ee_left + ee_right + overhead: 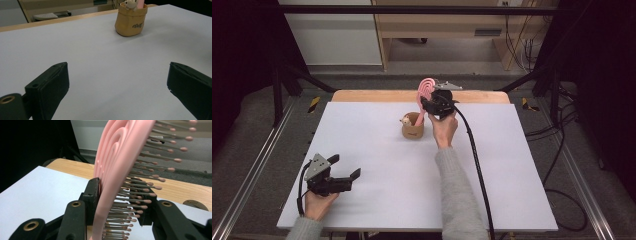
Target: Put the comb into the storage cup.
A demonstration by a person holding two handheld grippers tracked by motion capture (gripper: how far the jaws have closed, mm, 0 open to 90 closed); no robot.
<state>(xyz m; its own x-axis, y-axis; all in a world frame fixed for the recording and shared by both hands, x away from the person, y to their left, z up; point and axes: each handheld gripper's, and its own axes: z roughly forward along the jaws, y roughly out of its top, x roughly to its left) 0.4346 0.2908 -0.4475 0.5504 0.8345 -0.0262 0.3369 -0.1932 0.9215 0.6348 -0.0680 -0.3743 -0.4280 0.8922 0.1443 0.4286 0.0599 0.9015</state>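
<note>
A pink hairbrush [427,89] stands upright with its handle down in a small tan pouch [412,128] at the table's far middle. My right gripper [435,104] is shut on the brush's head; in the right gripper view the black jaws clamp the pink brush [117,162] from both sides, bristles pointing right. A small plush toy [405,120] peeks from the pouch's rim. The pouch [131,21] and the toy [130,3] appear far ahead in the left gripper view. My left gripper [346,170] hovers open near the table's front left corner, nothing between its jaws.
The white tabletop [377,165] lies between the two grippers. A wooden strip [377,95] runs along its far edge. The right gripper's black cable [477,165] trails down over the table's right half. Metal frame rails [257,160] flank the table.
</note>
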